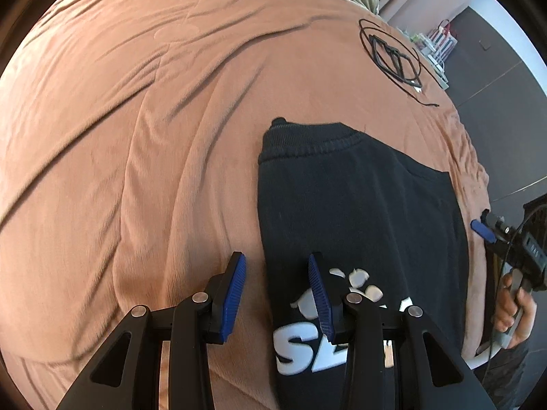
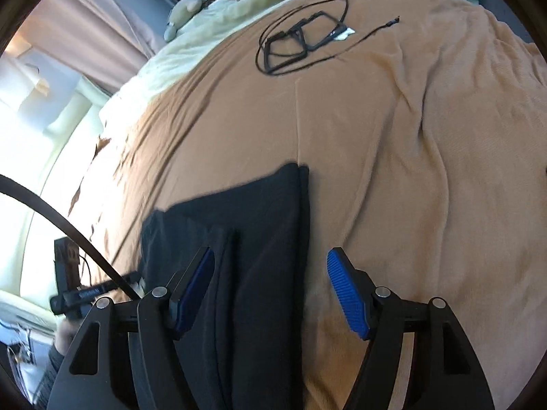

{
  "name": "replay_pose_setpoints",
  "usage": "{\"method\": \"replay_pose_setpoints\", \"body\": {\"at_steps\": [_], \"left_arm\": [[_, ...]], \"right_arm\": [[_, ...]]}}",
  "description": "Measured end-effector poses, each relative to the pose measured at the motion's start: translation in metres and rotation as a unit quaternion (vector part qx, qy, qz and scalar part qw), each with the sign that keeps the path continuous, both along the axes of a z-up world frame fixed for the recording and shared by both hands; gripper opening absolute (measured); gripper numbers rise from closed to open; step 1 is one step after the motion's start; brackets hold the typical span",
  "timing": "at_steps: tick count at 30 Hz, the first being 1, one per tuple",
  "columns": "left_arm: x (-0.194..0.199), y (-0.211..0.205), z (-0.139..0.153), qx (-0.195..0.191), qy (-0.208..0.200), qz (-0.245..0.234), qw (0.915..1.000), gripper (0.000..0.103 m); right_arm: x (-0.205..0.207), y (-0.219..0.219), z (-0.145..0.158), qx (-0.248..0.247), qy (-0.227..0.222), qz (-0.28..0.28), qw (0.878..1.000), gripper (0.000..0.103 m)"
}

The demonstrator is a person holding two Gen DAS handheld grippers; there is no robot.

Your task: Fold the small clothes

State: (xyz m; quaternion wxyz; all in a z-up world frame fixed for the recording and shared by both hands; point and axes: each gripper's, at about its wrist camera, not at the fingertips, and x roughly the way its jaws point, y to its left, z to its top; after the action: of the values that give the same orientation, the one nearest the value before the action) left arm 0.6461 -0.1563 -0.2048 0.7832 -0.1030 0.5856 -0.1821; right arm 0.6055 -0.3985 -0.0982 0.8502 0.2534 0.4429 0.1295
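Blue pads of left hand-held gripper (image 1: 277,270) partly open over left edge of black garment (image 1: 359,212), gripping nothing. Right hand-held gripper (image 2: 270,266) wide, empty, straddling garment's right edge. Garment lies folded on bed w/ tan blanket (image 1: 136,136); black cable (image 1: 389,56) well beyond.

Looking like a home bedroom: wide bed under a wrinkled soft orange-brown fleece blanket (image 2: 393,130) filling the frame, pale green rumpled duvet (image 2: 212,17) and grey-green plush toy (image 2: 181,12) lying at upper left, mauve curtains (image 2: 92,17) hanging at far left, black coiled cable (image 2: 301,44) resting at upper centre.
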Motion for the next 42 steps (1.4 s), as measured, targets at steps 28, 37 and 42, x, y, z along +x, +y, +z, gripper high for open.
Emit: {"method": "replay_pose_setpoints", "body": {"at_steps": [28,37,42], "left_arm": [[0.003,0.013,0.008,-0.07,-0.016,0.037,0.9968,0.041],[0.021,0.01,-0.009,-0.077,0.003,0.033,0.9965,0.041],[0.024,0.011,-0.011,-0.083,0.0,0.025,0.9962,0.041]], "right_arm": [[-0.017,-0.032,-0.006,0.025,-0.005,0.004,1.0,0.064],[0.026,-0.032,-0.034,0.046,0.009,0.023,0.999,0.064],[0.031,-0.036,-0.048,0.093,0.017,0.051,0.994,0.064]]}}
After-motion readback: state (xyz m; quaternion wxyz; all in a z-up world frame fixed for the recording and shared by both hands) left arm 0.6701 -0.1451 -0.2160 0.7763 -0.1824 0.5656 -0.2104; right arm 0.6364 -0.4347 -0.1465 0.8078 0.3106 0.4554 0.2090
